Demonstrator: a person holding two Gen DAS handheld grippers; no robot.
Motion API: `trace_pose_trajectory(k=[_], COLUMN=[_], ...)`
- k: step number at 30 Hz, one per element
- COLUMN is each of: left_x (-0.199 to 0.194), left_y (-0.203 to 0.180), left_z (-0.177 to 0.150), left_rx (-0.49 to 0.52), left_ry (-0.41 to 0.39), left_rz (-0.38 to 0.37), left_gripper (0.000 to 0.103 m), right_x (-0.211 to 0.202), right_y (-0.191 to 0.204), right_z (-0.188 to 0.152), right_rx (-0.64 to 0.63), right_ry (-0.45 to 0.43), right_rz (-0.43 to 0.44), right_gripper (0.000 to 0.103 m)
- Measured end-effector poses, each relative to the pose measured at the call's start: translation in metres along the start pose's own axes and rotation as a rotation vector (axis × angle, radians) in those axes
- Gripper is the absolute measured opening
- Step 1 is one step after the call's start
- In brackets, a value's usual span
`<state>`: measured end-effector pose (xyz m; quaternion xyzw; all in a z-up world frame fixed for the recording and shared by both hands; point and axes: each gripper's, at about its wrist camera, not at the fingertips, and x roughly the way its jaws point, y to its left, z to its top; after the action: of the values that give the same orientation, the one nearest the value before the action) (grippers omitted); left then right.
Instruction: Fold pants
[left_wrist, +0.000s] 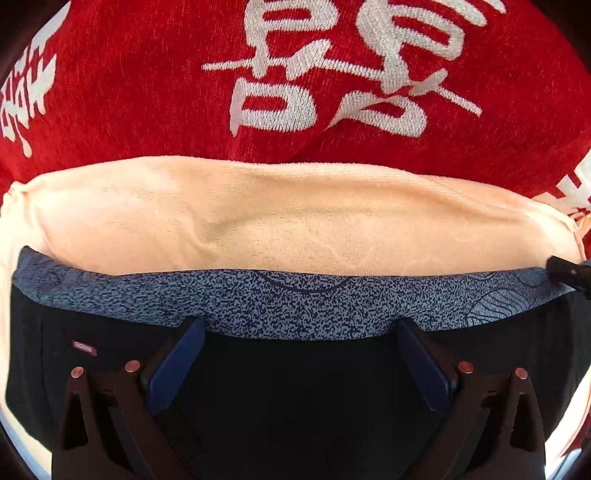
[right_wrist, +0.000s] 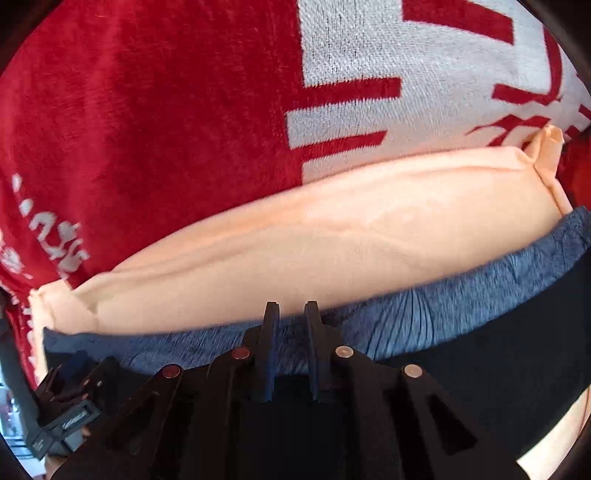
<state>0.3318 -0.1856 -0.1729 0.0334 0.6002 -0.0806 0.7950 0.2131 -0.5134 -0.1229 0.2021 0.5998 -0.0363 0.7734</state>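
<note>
Pants: we saw the black pants (left_wrist: 295, 387) lying low in both wrist views, on top of a blue speckled cloth (left_wrist: 295, 302); a small pink label (left_wrist: 84, 347) showed on them at the left of the left wrist view.
Layers beneath: the blue speckled cloth lay on a peach cloth (left_wrist: 295, 221), and that lay on a red blanket (left_wrist: 147, 92) with large white characters.
Left gripper: we found the left gripper (left_wrist: 301, 330) pointing down over the pants, its jaws standing wide apart, black fabric showing in the gap between them and the edge of the blue cloth at their tips; we saw no pad pressing on fabric.
Right gripper: we found the right gripper (right_wrist: 291, 308) with its jaws nearly together, a narrow gap left between them; its tips sat over the blue cloth's far edge, where it met the peach cloth.
Grip on right: we could not tell whether any fabric was pinched there.
Other gripper in view: the left gripper showed at the lower left of the right wrist view, low over the pants.
</note>
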Motion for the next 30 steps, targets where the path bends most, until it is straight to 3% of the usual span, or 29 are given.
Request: trace_pose_trajectory(k=[1,3,4,8,10,13,14,16,19,21,27,30], left_x=[-0.005,-0.024,-0.029,-0.033,-0.026,-0.014,-0.014,-0.017,-0.027,-0.031,-0.066,-0.078], left_y=[-0.003,-0.001,0.003,0.048,0.08,0.135,0.152,0.161,0.148,0.141,0.1,0.051], left_z=[-0.001,-0.018,-0.02,-0.023,-0.017,-0.01,-0.007,-0.001,0.003,0.001,-0.052,-0.085], left_rx=[0.018,0.062,0.076,0.033,-0.013,-0.093,-0.126,-0.123,-0.081,-0.1,-0.025,0.047], left_ry=[-0.002,-0.019,-0.031,-0.036,-0.028,-0.01,-0.027,-0.035,-0.029,-0.01,0.018,0.033], left_rz=[0.007,0.031,0.045,0.115,0.177,0.246,0.215,0.229,0.291,0.245,0.121,0.072], left_gripper=[0.103,0.103,0.103,0.103,0.103,0.103,0.103,0.103,0.103,0.103,0.103,0.103], right_x=[-0.006,-0.015,-0.016,-0.012,-0.014,-0.013,-0.013,-0.009,-0.014,-0.008,-0.006,-0.006], right_y=[0.003,0.01,0.013,0.017,0.012,0.012,0.012,0.022,0.014,0.024,0.02,0.017], right_z=[-0.01,-0.037,-0.049,-0.082,-0.109,-0.111,-0.111,-0.106,-0.106,-0.107,-0.105,-0.103], right_rx=[-0.017,-0.053,-0.062,-0.058,-0.067,-0.071,-0.073,-0.084,-0.104,-0.104,-0.091,-0.084], right_ry=[0.008,0.028,0.04,0.085,0.034,0.031,0.035,0.039,0.041,0.046,0.042,0.062], right_rz=[0.007,0.01,0.011,0.028,0.019,0.034,0.044,0.046,0.055,0.074,0.116,0.144], right_gripper=[0.023,0.043,0.046,0.046,0.047,0.055,0.059,0.061,0.069,0.079,0.084,0.084])
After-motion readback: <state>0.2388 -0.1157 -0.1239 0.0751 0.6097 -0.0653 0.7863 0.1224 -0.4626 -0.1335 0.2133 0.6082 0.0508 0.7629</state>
